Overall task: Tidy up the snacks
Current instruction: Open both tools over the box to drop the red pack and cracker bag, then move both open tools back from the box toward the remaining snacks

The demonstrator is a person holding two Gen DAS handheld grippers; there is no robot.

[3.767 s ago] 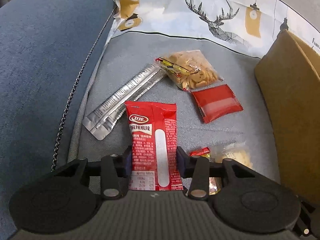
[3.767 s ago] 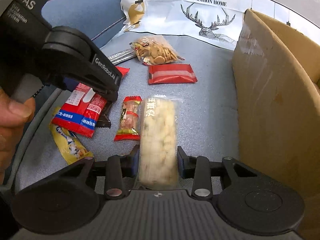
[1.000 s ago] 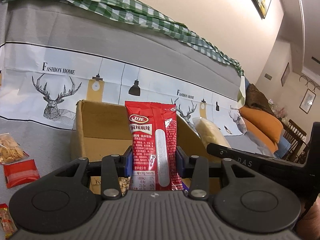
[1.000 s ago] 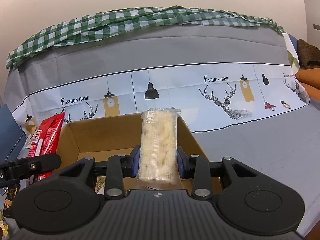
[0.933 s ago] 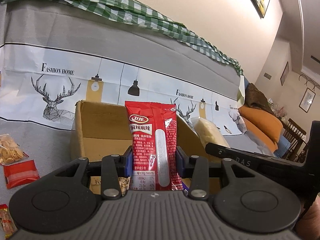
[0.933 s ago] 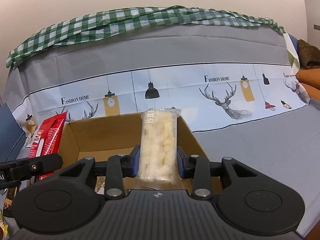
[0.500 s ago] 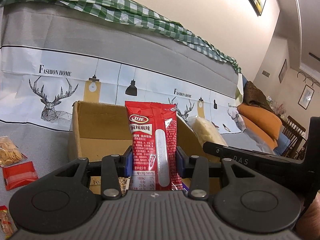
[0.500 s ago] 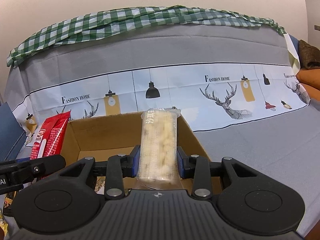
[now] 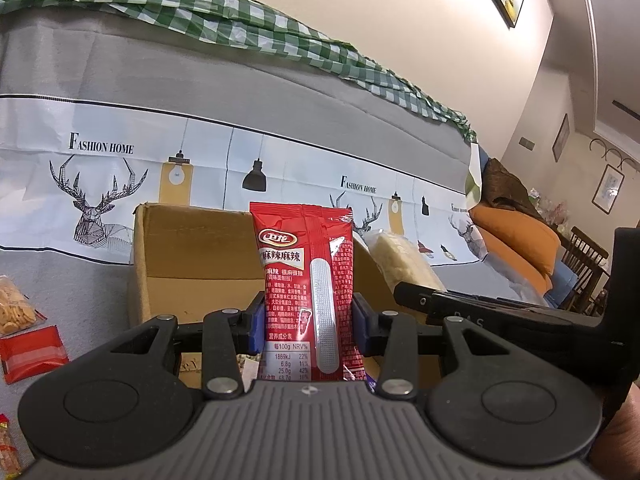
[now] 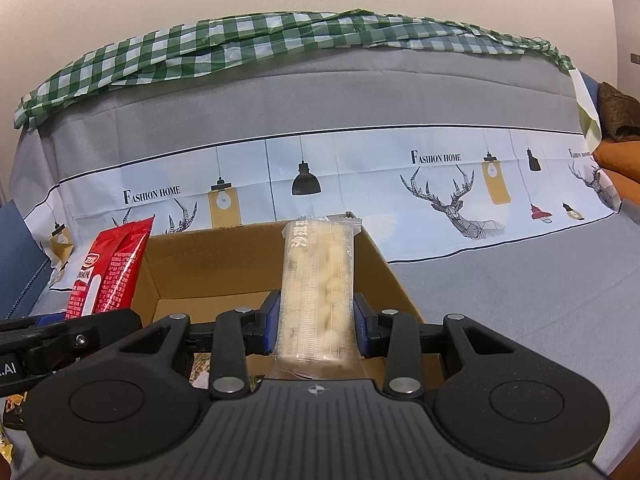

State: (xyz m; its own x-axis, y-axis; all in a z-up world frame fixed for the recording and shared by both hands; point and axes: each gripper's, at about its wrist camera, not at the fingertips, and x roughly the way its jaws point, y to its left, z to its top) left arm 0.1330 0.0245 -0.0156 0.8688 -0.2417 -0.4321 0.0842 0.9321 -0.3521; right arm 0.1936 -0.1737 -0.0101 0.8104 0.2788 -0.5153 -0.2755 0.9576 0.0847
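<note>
Delivering two snacks to the cardboard box (image 10: 208, 268) standing open on the grey sofa seat (image 10: 520, 292): the left gripper (image 9: 308, 326) has its fingers closed partway on an upright red spicy-snack packet (image 9: 306, 280), the right gripper (image 10: 316, 326) likewise clamps a clear pack of pale puffs (image 10: 318, 280). Both hover at the box's near rim; best advance each over the cavity, tip downward, then release low so neither packet catches the wall
</note>
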